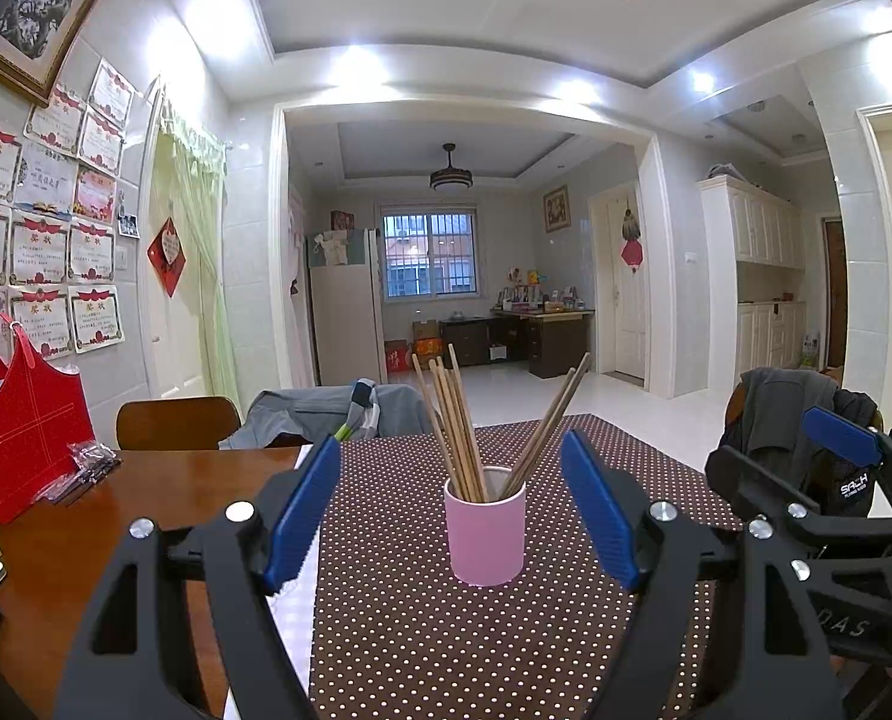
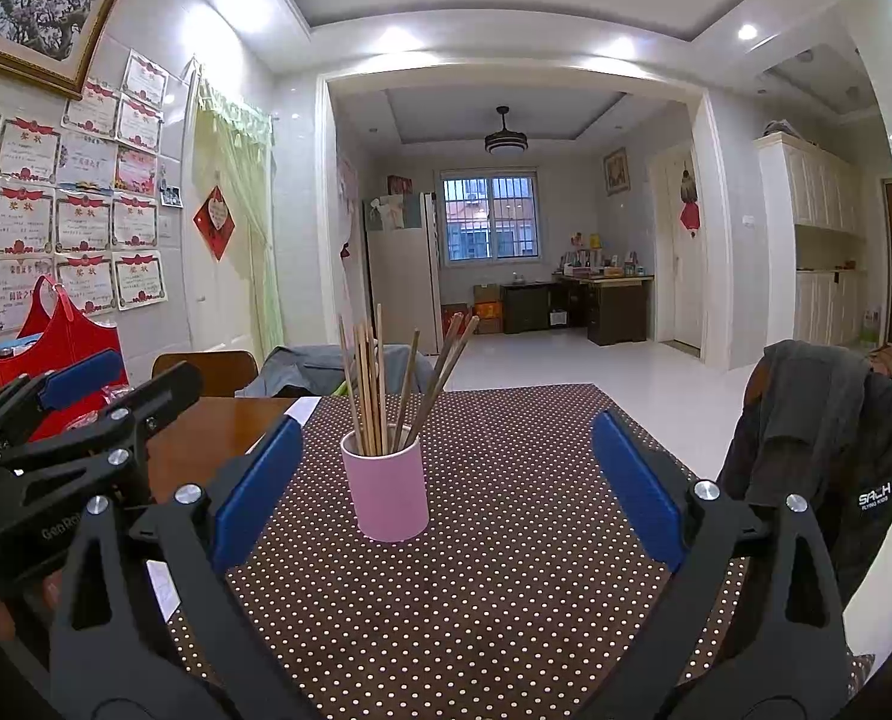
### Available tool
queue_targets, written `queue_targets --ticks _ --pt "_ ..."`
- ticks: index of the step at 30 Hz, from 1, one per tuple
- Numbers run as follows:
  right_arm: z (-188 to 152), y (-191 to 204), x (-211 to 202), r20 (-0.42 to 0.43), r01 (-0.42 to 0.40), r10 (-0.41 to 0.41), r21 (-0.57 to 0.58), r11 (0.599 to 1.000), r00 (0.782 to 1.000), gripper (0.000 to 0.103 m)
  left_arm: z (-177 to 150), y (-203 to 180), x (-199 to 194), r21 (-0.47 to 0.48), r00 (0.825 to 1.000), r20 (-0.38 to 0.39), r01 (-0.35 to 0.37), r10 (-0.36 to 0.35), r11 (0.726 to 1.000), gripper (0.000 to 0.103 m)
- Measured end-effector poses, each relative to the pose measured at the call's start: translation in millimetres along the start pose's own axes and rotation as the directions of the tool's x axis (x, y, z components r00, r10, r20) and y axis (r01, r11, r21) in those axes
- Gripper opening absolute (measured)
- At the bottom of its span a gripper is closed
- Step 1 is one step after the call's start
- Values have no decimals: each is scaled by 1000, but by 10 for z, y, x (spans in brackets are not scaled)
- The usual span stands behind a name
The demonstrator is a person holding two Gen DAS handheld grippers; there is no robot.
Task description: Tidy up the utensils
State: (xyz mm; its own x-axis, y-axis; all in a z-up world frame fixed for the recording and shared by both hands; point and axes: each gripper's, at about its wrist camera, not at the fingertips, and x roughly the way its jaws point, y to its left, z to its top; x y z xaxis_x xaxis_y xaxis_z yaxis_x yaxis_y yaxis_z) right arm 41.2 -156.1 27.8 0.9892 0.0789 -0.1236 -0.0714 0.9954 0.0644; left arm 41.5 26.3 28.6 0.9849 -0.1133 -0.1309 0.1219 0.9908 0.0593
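Observation:
A pink cup (image 1: 485,534) stands upright on the brown polka-dot cloth (image 1: 422,648) and holds several wooden chopsticks (image 1: 458,426). My left gripper (image 1: 452,468) is open and empty, its blue pads either side of the cup and a little short of it. In the right wrist view the cup (image 2: 386,489) with the chopsticks (image 2: 380,378) stands left of centre on the cloth (image 2: 506,570). My right gripper (image 2: 446,450) is open and empty, held back from the cup. Each gripper shows at the edge of the other's view.
A red bag (image 1: 23,426) and small packets (image 1: 86,468) sit on the bare wooden table (image 1: 164,492) at left. Chairs draped with clothes stand at the far side (image 1: 326,414) and at right (image 2: 824,450).

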Motion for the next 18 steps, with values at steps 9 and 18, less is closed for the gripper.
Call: queue_targets --ticks 9,18 --pt "-10 -7 -2 -2 1 -1 1 1000 1000 95 -10 3 -3 1 1000 -2 0 0 1000 75" --pt "-50 -23 18 -14 1 0 7 1000 1000 95 -64 31 -36 1 1000 -7 0 0 1000 75"
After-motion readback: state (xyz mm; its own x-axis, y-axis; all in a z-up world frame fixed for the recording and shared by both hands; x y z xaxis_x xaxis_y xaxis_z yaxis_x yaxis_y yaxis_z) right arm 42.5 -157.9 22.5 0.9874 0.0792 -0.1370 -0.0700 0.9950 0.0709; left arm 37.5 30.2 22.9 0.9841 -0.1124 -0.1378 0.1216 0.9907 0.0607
